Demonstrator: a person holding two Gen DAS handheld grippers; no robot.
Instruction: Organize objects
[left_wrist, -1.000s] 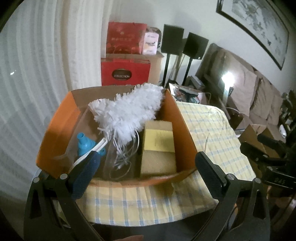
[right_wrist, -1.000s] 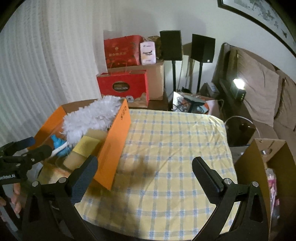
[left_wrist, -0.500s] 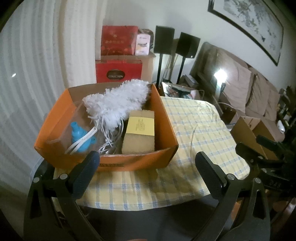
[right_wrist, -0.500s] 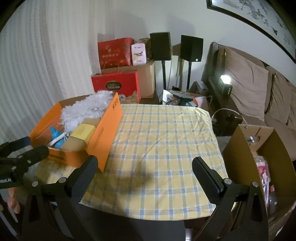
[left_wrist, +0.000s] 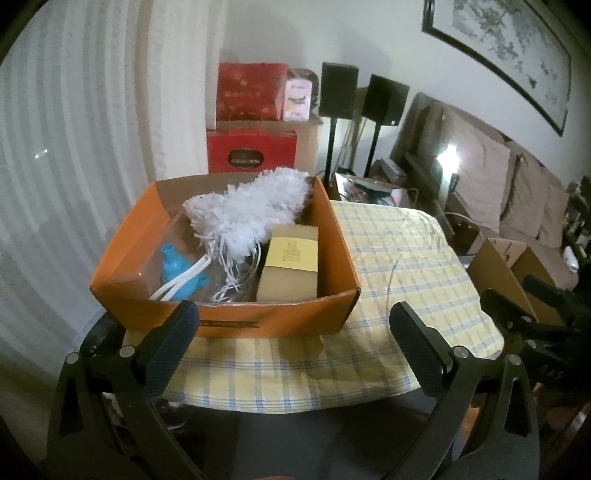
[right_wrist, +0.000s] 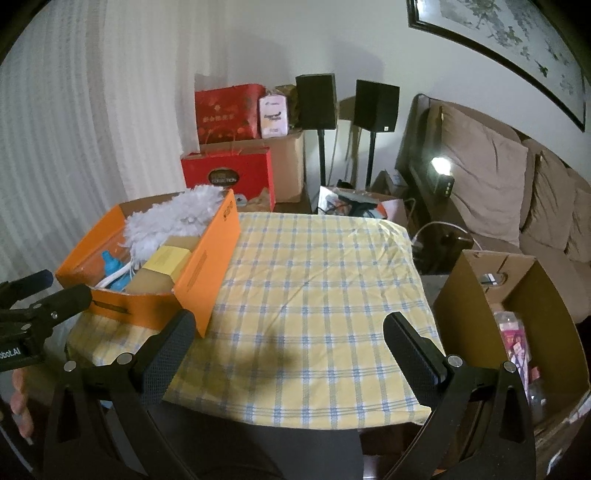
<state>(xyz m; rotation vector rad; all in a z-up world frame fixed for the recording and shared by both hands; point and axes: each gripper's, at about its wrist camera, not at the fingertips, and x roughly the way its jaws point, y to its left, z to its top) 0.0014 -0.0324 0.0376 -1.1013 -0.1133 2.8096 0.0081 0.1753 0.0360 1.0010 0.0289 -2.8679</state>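
An orange box (left_wrist: 280, 321) stands on the left part of the table with the yellow checked cloth (left_wrist: 399, 258). It holds a white fluffy duster (left_wrist: 247, 210), a tan box with a yellow label (left_wrist: 291, 258) and a blue item (left_wrist: 177, 269) with white cords. My left gripper (left_wrist: 295, 339) is open and empty, back from the table's near edge. My right gripper (right_wrist: 290, 345) is open and empty over the near edge. The orange box (right_wrist: 207, 269) and the duster (right_wrist: 173, 221) also show in the right wrist view.
An open cardboard box (right_wrist: 517, 332) with packets stands on the floor right of the table. Red gift boxes (right_wrist: 229, 173), two black speakers (right_wrist: 347, 103) and a brown sofa (right_wrist: 517, 192) stand behind. White curtains hang on the left.
Both grippers have pulled back and away from the table. The orange box now looks smaller and farther off. Both stay open and empty.
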